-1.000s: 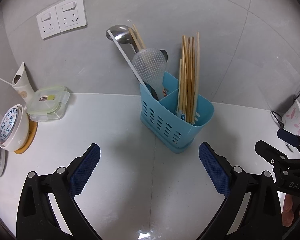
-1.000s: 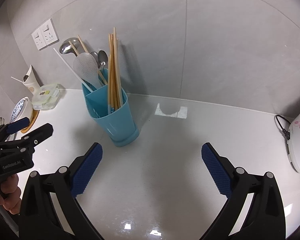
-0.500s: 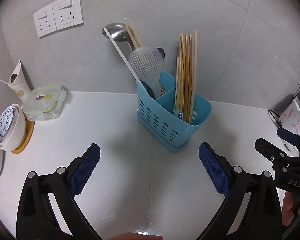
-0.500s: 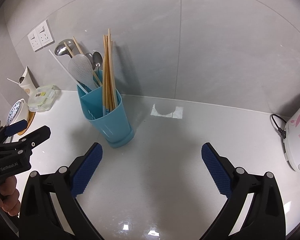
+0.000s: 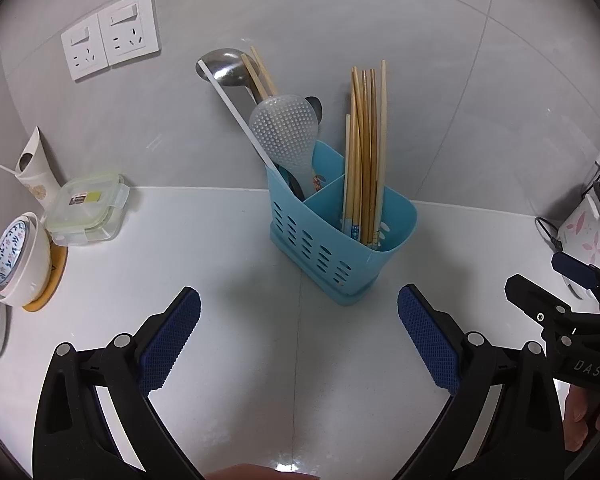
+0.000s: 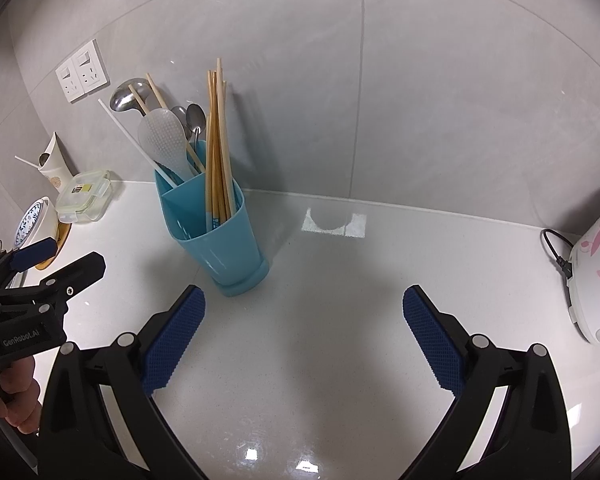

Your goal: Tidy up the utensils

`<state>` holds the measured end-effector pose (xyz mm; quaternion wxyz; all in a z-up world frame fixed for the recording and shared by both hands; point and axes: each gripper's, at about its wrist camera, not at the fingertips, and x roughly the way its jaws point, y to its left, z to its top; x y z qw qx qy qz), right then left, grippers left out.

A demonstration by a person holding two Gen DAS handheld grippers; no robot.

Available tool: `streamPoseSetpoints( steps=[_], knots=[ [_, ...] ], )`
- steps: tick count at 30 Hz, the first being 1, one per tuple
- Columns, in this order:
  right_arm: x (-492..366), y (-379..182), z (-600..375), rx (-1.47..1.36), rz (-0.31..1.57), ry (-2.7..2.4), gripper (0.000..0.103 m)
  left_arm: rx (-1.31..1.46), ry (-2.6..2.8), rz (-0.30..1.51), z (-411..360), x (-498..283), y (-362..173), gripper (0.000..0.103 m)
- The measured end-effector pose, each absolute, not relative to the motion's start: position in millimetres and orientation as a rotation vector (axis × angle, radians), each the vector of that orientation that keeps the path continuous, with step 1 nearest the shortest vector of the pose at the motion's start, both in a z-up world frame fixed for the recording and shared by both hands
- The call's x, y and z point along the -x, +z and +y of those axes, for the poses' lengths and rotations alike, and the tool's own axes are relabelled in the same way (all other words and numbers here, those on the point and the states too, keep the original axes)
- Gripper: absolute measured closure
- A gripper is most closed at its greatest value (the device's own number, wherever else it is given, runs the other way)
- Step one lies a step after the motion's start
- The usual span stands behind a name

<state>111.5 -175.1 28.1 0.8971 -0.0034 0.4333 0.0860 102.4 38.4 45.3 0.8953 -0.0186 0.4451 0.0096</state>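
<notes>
Holder: a blue two-compartment holder (image 5: 342,240) stands upright on the white surface (image 5: 228,320), ahead of the left hand-held gripper (image 5: 299,334) and slightly to its right; in the right wrist view it is ahead-left of the right hand-held gripper (image 6: 304,334).
Chopsticks: a bundle of wooden chopsticks (image 5: 366,152) stands in the compartment nearer the left hand-held gripper, long axis near vertical, tips up.
Other utensils: a translucent rice paddle (image 5: 284,136), a steel ladle (image 5: 224,68) and a thin white stick (image 5: 236,116) occupy the far compartment, handles down, leaning up and away to the left toward the wall.
Left hand-held gripper: fingers spread wide, nothing between the blue pads, clear of the holder.
Right hand-held gripper: fingers spread wide, nothing held, above bare surface to the right of the holder.
Left view only: dot texture of the paddle; slotted side wall of the holder; a lidded food box (image 5: 86,210) and a bowl (image 5: 18,258) to the far left at close range.
Right view only: steel spoons (image 6: 194,120) behind the paddle; a white flowered appliance (image 6: 596,276) with its cord, far right, seen whole.
Change from earlier frames: the holder sits slightly nearer the centre of the left view and lower-left in the right view; both hand-held grippers remain spread.
</notes>
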Motion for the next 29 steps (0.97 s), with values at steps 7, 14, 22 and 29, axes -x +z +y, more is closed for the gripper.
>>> streamPoseSetpoints(
  steps=[7, 14, 22, 29],
  knots=[
    [-111.2, 27.5, -175.1, 0.009, 0.897, 0.178, 0.008, 0.042, 0.018, 0.925, 37.4, -102.3, 44.7, 0.006],
    [-110.5, 27.5, -175.1, 0.008, 0.898, 0.18, 0.008, 0.042, 0.022, 0.925, 36.6, -102.2, 45.2, 0.006],
    [-108.3, 27.3, -174.9, 0.008, 0.899, 0.18, 0.008, 0.041, 0.034, 0.928, 36.2, -102.6, 45.5, 0.006],
    [-108.1, 27.1, -174.8, 0.008, 0.899, 0.18, 0.008, 0.043, 0.049, 0.929, 37.2, -102.4, 45.2, 0.006]
  ],
)
